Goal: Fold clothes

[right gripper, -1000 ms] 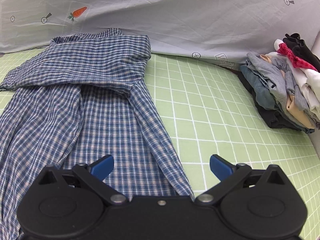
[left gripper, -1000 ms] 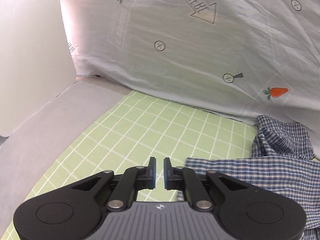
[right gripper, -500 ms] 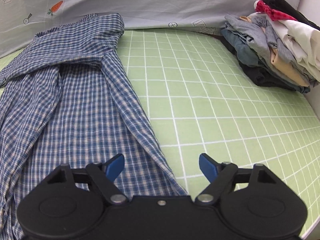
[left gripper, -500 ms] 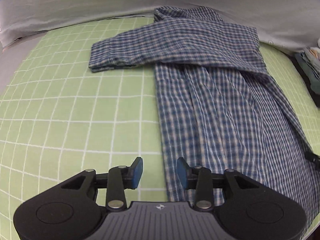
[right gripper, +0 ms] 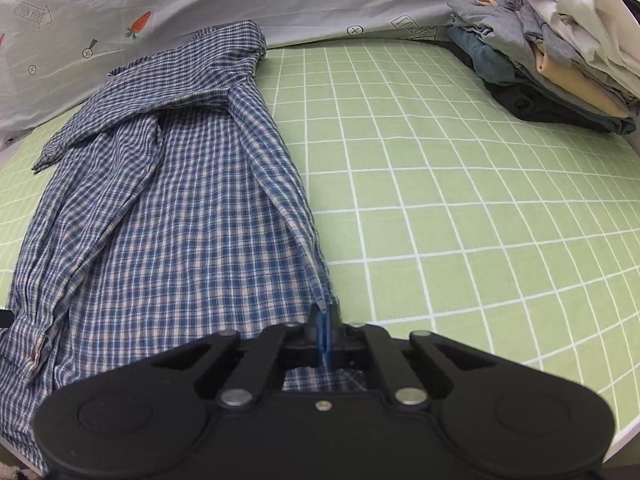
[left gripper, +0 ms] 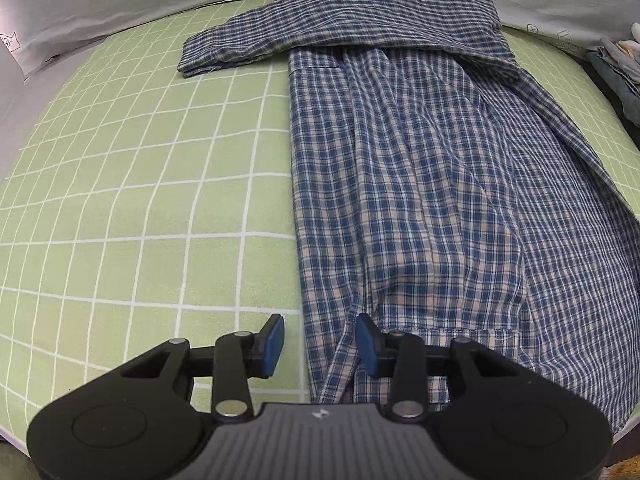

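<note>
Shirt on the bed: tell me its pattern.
The shirt is a blue-and-white check, clearest in the left wrist view.

Left claw (left gripper: 320, 340) parted over plaid shirt (left gripper: 420, 184) hem, green checked sheet (left gripper: 140, 184)

- I am seeing bare green checked sheet (left gripper: 140, 184) lying open on my left of the plaid shirt (left gripper: 420, 184).
- On my right, more of the sheet is lying open up to a pile of folded clothes (right gripper: 560, 56).
- A grey printed cloth (right gripper: 160, 4) is rising along the far edge, closing it off.
</note>
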Available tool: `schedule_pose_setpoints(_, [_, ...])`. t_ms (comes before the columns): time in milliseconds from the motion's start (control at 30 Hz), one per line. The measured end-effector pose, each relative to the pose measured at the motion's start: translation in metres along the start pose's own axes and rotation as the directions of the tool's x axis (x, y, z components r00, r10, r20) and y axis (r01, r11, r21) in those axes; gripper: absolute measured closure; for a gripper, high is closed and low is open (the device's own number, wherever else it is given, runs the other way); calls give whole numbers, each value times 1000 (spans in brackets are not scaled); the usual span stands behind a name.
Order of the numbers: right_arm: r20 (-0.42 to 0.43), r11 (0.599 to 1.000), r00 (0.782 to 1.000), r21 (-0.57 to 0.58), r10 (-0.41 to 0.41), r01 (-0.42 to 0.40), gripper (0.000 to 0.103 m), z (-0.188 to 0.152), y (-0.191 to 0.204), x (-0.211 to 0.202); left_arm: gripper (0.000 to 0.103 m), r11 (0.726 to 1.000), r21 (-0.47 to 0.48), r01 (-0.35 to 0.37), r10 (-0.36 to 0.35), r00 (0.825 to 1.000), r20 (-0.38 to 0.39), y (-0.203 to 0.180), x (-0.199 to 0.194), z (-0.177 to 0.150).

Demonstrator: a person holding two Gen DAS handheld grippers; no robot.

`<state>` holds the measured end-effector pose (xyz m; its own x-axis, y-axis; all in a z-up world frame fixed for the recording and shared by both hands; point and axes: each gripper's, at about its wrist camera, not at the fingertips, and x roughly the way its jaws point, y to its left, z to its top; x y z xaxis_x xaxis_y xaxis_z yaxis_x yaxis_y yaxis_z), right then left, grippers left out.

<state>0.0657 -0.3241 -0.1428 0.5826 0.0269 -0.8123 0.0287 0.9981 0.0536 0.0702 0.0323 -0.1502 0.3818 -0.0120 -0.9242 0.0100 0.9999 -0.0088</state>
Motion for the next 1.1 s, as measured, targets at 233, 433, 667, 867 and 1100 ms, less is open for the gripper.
schedule_pose_setpoints(233, [15,987,991,-86,135,-133,102,2,45,-19,59,999,49,-9,10,1000,-9,8,-4,-14])
schedule_pose_setpoints(433, [-25,958,971,-160,237,-238,102,-3,95,-14,59,995,97,30,-28,999,-19,21,-8,-22])
schedule_pose_setpoints(667, [-79,932,934,-80,347,-353,102,-5,134,2,57,986,140,87,-84,996,-30,37,-13,-24])
schedule_pose_setpoints(867, [-171,920,904,78,391,-383,89,-18,130,20,45,977,171,130,-124,991,-43,41,-12,-22])
schedule_pose_setpoints(1100, [-76,909,915,173,395,-378,59,-8,102,2,41,978,100,181,-176,983,-59,54,-12,-12])
